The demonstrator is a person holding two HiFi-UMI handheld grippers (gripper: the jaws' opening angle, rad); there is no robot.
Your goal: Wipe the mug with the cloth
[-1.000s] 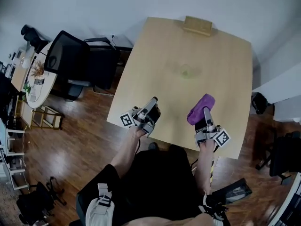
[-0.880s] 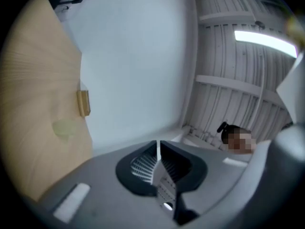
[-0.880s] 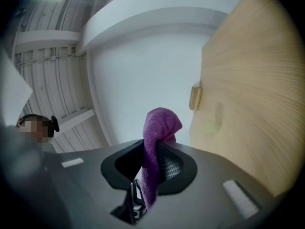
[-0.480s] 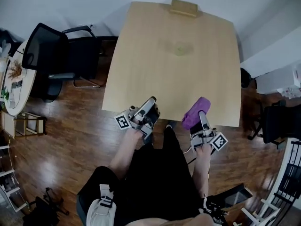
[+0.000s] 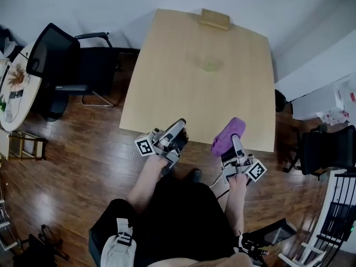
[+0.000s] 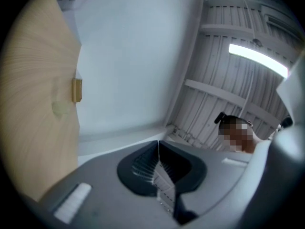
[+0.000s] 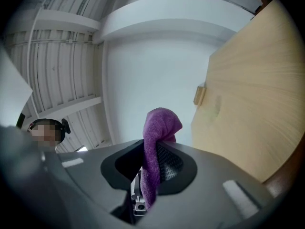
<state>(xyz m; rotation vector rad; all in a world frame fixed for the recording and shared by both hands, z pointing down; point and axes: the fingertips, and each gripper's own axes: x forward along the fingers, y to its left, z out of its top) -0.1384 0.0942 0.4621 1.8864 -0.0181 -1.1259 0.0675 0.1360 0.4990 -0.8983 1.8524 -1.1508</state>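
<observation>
You hold both grippers at lower centre.
Left gripper (image 5: 179,126) pinched closed, empty; right gripper (image 5: 233,144) clamps the purple cloth (image 5: 227,132).

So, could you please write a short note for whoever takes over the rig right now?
Left gripper: shut, empty, over the near edge of the table.
Right gripper: shut on the purple cloth, also at the near edge.
A faint greenish object, likely the mug, sits toward the far side; too blurred to confirm.
Done: cloth in hand. Left: reach the mug, wipe it.
</observation>
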